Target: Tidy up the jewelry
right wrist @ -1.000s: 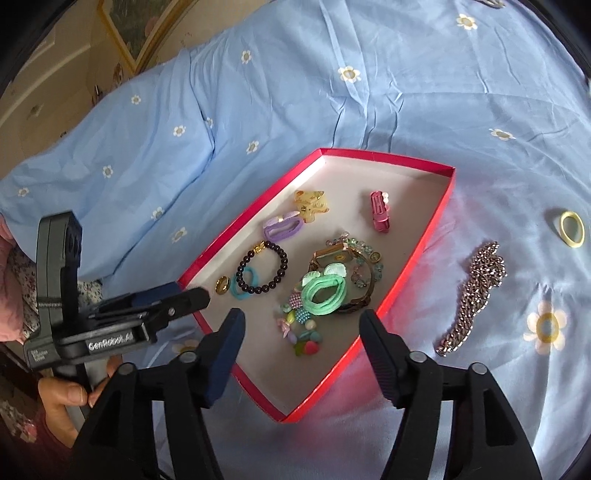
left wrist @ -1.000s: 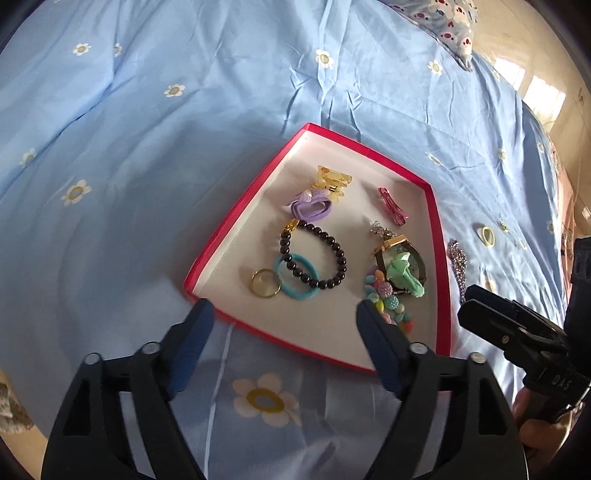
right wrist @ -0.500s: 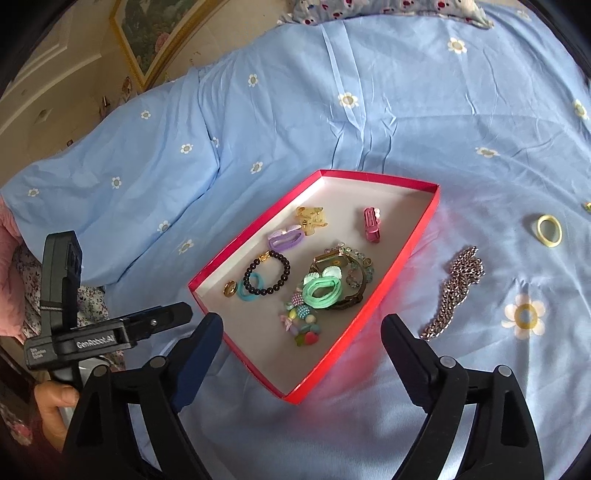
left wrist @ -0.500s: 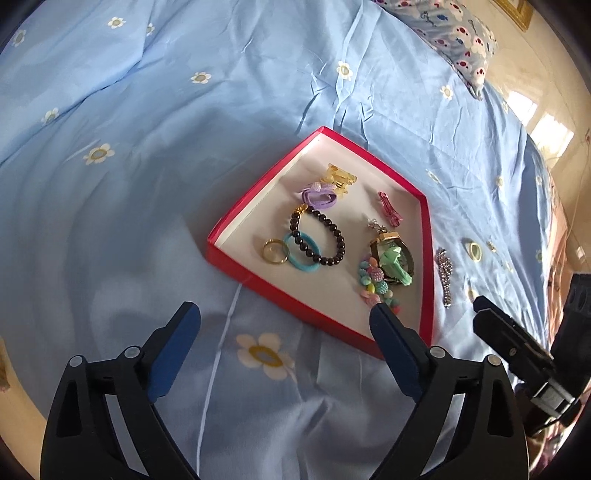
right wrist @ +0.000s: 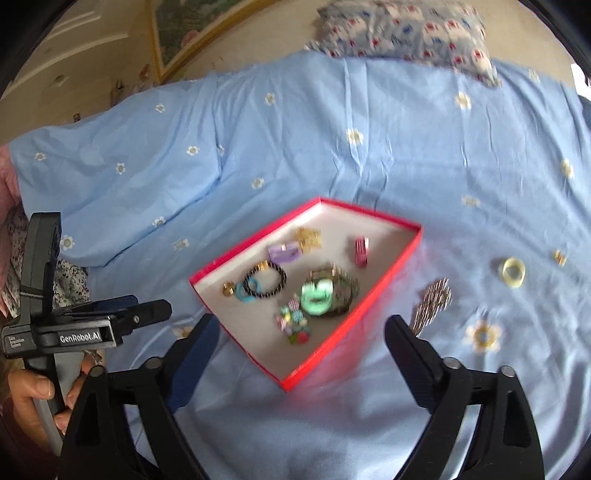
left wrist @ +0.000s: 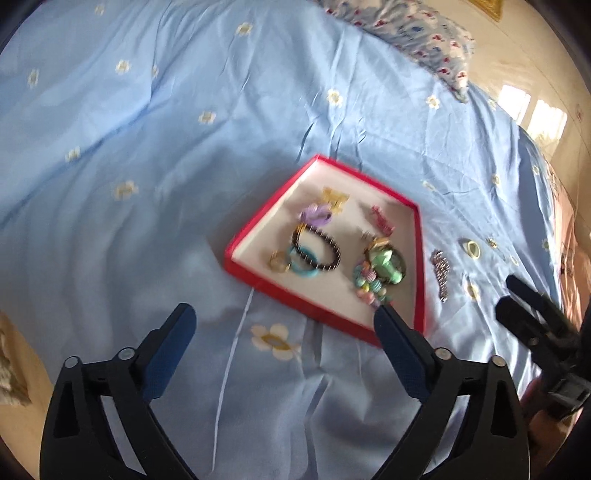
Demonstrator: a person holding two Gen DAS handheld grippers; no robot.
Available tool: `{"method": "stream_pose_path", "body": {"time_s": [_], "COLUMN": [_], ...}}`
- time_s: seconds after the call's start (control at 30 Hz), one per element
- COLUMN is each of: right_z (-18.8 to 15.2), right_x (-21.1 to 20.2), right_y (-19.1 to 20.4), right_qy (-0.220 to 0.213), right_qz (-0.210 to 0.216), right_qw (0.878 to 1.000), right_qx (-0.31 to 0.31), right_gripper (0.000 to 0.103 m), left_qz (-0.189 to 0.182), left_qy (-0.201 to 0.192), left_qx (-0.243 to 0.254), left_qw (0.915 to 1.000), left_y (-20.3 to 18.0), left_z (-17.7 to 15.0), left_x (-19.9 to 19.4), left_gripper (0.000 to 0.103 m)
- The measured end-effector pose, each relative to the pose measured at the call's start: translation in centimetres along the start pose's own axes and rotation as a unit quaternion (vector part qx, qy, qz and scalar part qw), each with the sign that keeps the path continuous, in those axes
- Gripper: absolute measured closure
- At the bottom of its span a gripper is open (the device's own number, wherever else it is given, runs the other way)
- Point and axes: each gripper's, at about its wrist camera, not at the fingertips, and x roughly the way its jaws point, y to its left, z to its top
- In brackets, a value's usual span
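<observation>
A red-rimmed tray [left wrist: 258, 221] [right wrist: 255, 242] lies on the blue flowered bedsheet. It holds a black bead bracelet [left wrist: 319, 247] [right wrist: 267, 282], a teal hair tie [left wrist: 304, 271], a gold ring [left wrist: 279, 260], a green scrunchie [left wrist: 388, 264] [right wrist: 316, 295], coloured beads [left wrist: 369, 286] and several clips. To the tray's right, on the sheet, lie a silver chain [left wrist: 441, 269] [right wrist: 432, 301] and a yellow ring [left wrist: 472, 247] [right wrist: 513, 271]. My left gripper [left wrist: 282, 312] hovers short of the tray's near rim. My right gripper [right wrist: 303, 321] hovers over its near corner. Both sets of jaws are opening, with nothing between them.
A patterned pillow [left wrist: 406, 33] [right wrist: 402, 29] lies at the bed's far end. A framed picture [right wrist: 184, 29] leans by the wall. A hand [right wrist: 29, 387] grips the left gripper's handle at lower left. A small gold piece [right wrist: 559, 256] sits beyond the yellow ring.
Both grippers have drawn back and up from the tray, which now looks smaller and farther off. Both sets of jaws have spread wider. The jewelry has not moved.
</observation>
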Motion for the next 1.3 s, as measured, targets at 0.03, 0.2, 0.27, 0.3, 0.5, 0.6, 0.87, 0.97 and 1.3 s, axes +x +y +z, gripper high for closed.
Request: {"method": "stream_pose_path", "body": {"time_s": [0.03,0.2,0.27,0.3,0.5,0.6,0.87,0.97,1.3], "right_z": [0.6,2.8,2.3,1.9,-0.9,-1.5,-2.3,-2.6,-3.3], "right_x": [-0.4,-0.9,-0.6,-0.6,0.3,0.5,0.9,1.1,1.2], "right_y": [0.1,-0.3,-0.9,-1.1,-1.3,-1.2,-1.2,-1.0,-1.1], "right_qy": [-0.006,-0.008,-0.009,-0.01,-0.008,-0.006,-0.002,0.002,0.006], "right_qz": [0.002,0.004,0.008,0.008,-0.016,-0.021,-0.026,-0.023,-0.017], "right_qw": [1.0,1.0,1.0,1.0,1.0,1.0,1.0,1.0,1.0], "right_qx": [-0.006,-0.023,-0.006,0.002,0.005,0.001,-0.007,-0.012,-0.016], "right_gripper": [0.001,0.0,0.0,0.0,0.0,0.0,0.0,0.0,0.0], "left_qz": [0.004,0.05,0.056,0.059,0.084,0.084,0.097,0.093,0.097], "left_qy": [-0.016,-0.046,-0.048,-0.048,-0.032,-0.027,-0.036,-0.03,-0.033], "left_qx": [0.011,0.04,0.031,0.028,0.038,0.037,0.056,0.059,0.067], "left_qw": [0.9998,0.9969,0.9968,0.9967,0.9952,0.9954,0.9931,0.9935,0.9925], "left_y": [-0.4,-1.3,-1.0,-1.0,-1.2,-1.3,-2.0,-2.2,-2.4], "left_z": [0.4,1.3,0.9,0.7,-1.5,-2.2,-2.8,-3.0,-3.3], "left_x": [-0.5,-0.5,-0.2,-0.1,1.3,1.3,1.2,1.4,1.1], "left_gripper": [0.0,0.0,0.0,0.0,0.0,0.0,0.0,0.0,0.0]}}
